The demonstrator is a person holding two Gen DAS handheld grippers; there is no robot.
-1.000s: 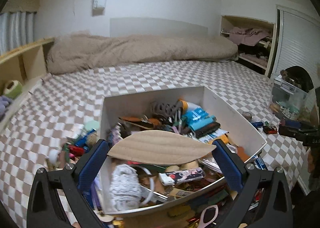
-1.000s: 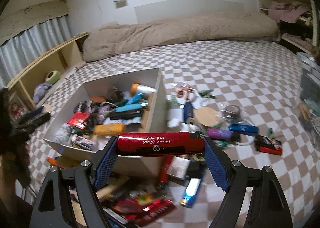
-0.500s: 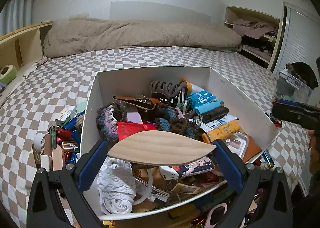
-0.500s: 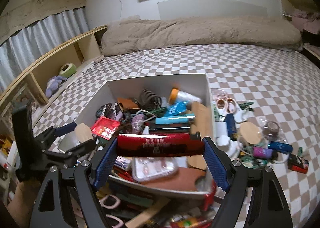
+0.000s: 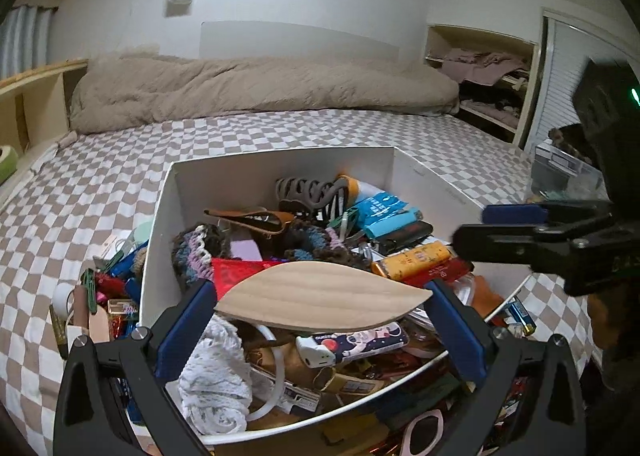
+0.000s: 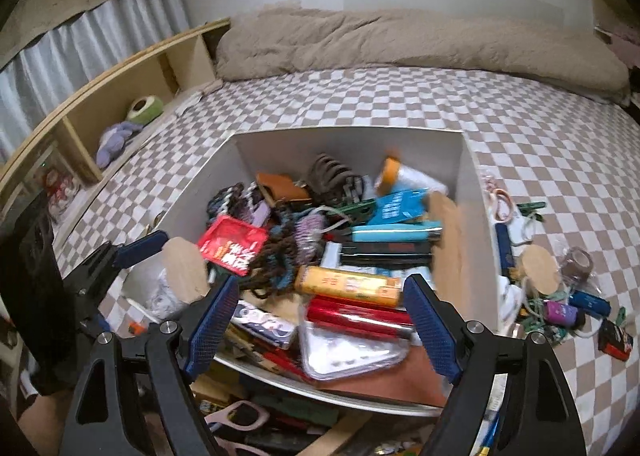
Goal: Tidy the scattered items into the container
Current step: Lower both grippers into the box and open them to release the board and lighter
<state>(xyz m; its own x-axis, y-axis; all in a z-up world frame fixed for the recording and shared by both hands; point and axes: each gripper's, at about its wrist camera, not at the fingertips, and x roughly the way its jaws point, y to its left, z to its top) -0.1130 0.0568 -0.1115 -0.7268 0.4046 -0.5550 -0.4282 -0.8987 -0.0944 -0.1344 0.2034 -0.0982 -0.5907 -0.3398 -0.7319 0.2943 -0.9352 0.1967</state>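
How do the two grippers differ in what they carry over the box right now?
The left gripper is shut on a wooden leaf-shaped board; the right gripper stands open and empty. The red case lies loose beneath the right gripper, while the board is gripped by its ends. Both hover over the white box.

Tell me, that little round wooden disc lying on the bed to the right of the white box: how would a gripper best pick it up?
The round wooden disc lies flat on the checked bedspread, so only its thin rim offers a grip. Probably come straight down from above and pinch across the rim. Cords and small items crowd its near side, so the far and right edges look freer.
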